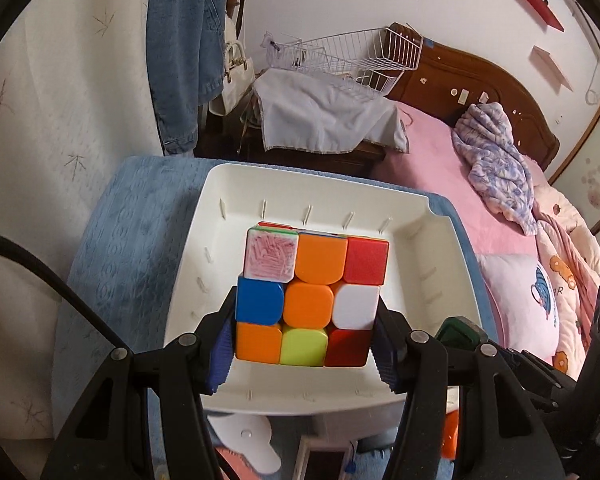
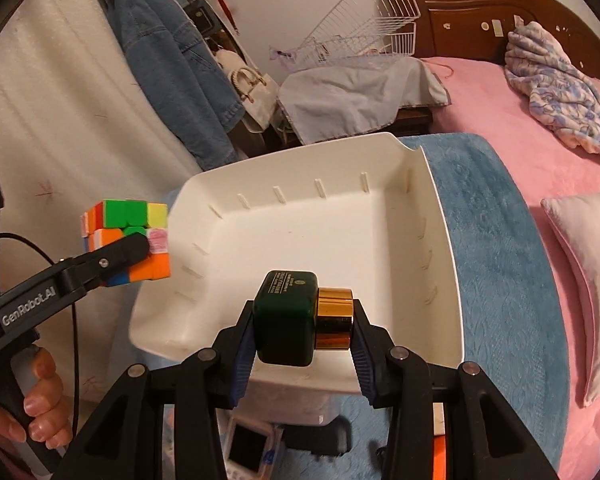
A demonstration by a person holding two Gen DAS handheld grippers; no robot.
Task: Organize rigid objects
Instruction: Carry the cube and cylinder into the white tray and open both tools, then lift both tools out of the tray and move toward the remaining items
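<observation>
Left claw (image 1: 304,320) clamped on the puzzle cube (image 1: 310,298) and right claw (image 2: 302,330) clamped on the green gold-capped bottle (image 2: 300,318), both centre-frame above the empty white tray (image 2: 380,248), presumably poised for depositing

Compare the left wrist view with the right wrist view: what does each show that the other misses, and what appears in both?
Only the left wrist view shows the puzzle cube face on, with its scribbled pink-and-white corner sticker, clamped in the left tongs.

Only the right wrist view shows the dark green bottle with a gold cap clearly, clamped in the right tongs, and the hand holding the left handle.

Both show the empty white tray on the blue cloth, the wire basket, the hanging denim garment and the pink bed.
</observation>
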